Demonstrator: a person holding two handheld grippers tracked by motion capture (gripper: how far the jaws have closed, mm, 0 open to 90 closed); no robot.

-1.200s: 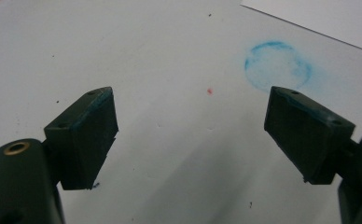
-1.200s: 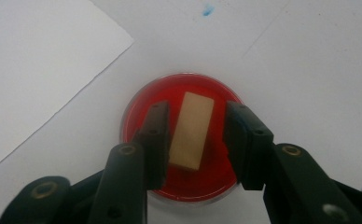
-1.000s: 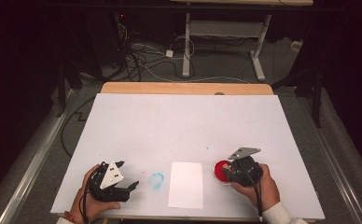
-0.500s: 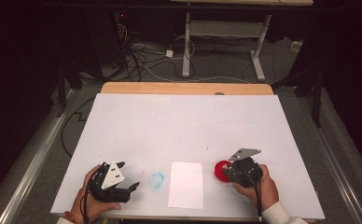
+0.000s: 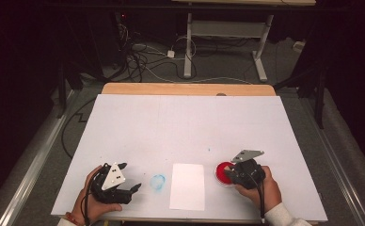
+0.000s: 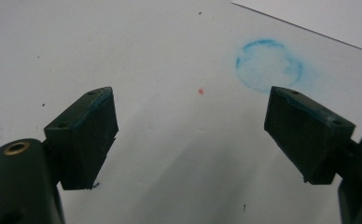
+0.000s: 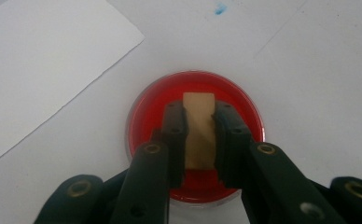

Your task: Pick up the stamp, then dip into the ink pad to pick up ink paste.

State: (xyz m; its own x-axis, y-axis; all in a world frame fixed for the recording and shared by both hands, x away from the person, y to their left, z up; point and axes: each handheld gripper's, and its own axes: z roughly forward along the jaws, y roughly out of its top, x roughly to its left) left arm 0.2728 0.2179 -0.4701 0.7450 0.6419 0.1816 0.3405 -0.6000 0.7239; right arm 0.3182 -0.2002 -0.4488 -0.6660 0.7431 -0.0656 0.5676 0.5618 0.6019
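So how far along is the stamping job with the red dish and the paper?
Done: a blue ring mark sits on the table. In hand: the right hand-held gripper clamps a tan block over the red dish. Left: the paper sheet looks unmarked; the left hand-held gripper is open.

The left gripper [image 5: 134, 188] (jaws apart) has edged slightly toward the table's near edge.

You have a round dish [image 7: 195, 140] of red paint beside the white paper sheet [image 5: 187, 186]; a tan block [image 7: 199, 130] stands in it, clamped in your right gripper [image 7: 198, 135].
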